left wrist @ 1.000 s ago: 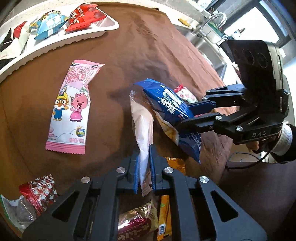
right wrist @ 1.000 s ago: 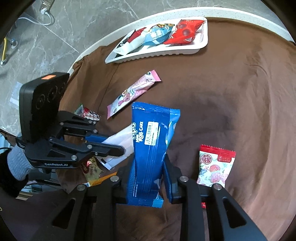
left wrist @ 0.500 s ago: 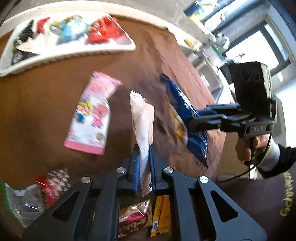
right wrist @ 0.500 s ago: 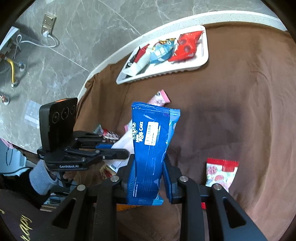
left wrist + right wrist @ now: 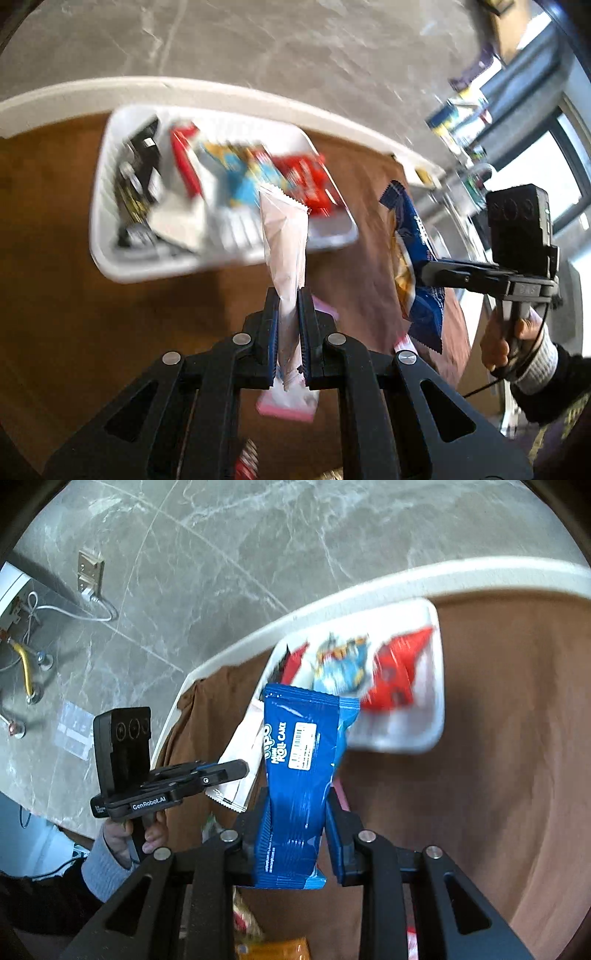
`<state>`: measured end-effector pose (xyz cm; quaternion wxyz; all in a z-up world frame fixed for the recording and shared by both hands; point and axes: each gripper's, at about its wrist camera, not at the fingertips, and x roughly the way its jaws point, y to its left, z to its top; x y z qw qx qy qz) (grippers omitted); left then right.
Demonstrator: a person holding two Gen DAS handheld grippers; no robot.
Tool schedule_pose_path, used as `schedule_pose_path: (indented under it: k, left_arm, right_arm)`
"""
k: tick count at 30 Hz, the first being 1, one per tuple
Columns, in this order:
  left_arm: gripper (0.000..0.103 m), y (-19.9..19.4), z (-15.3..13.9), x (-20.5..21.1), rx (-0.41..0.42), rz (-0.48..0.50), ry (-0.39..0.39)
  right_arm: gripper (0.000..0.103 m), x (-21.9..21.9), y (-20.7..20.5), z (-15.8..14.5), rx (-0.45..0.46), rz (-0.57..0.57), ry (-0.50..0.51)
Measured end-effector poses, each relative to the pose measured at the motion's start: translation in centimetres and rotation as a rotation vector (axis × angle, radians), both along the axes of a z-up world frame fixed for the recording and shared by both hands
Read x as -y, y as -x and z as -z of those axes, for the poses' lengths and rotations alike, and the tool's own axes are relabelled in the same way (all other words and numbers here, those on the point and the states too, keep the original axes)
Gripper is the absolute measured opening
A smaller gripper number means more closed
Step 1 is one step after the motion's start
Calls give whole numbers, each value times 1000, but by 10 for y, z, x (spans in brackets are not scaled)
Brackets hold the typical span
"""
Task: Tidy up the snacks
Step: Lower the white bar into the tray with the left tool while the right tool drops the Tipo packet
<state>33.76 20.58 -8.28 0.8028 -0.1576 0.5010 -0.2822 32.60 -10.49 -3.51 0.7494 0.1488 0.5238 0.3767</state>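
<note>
Both grippers have risen and swung toward the white tray since a second ago, so the tray, once far off at the tabletop's edge, now lies just beyond their fingers. The left gripper point(image 5: 288, 332) has its fingers point(image 5: 271, 332) drawn nearly together, clamped on the lower part of a white packet point(image 5: 284, 236) that stands upright above them, its crimped top edge in front of the white tray point(image 5: 107, 221). The right gripper point(image 5: 297, 834) has its fingers point(image 5: 334, 834) a little apart, pressed against both sides of a blue roll cake packet point(image 5: 303, 760), also upright, with its top overlapping the near edge of the tray in the right wrist view. Several snacks lie in the tray, blurred: a black one, red ones and a light blue one. Below the left fingers, a pink packet point(image 5: 288, 404) lies on the brown cloth point(image 5: 74, 295) covering the tabletop. An orange packet point(image 5: 275, 949) shows under the right fingers. A hand point(image 5: 506, 339) grips the right gripper's handle.
</note>
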Motion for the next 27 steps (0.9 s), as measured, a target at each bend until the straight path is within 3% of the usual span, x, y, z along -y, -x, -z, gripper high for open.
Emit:
schedule_pose_path:
  k: [6,15,18,21,27]
  left_arm:
    - [8,-44,-1,-7,7,-61,1]
    - [9,-97,5,2,21,-116,-69]
    - [10,-111,12,5,13,-141,-109]
    - [11,-118,19,8,14,-148,-164]
    - [12,-112,15,15,82,-148,-261]
  right_arm:
    - [30,-23,-47,-2,10,14,13]
    - [30,-48,-112,17,21,72,110]
    - [38,-53,-124,24,36,85,179]
    - [49,-54,-128,25,42,90,182]
    - [63,-56,-116,4,147,90,207]
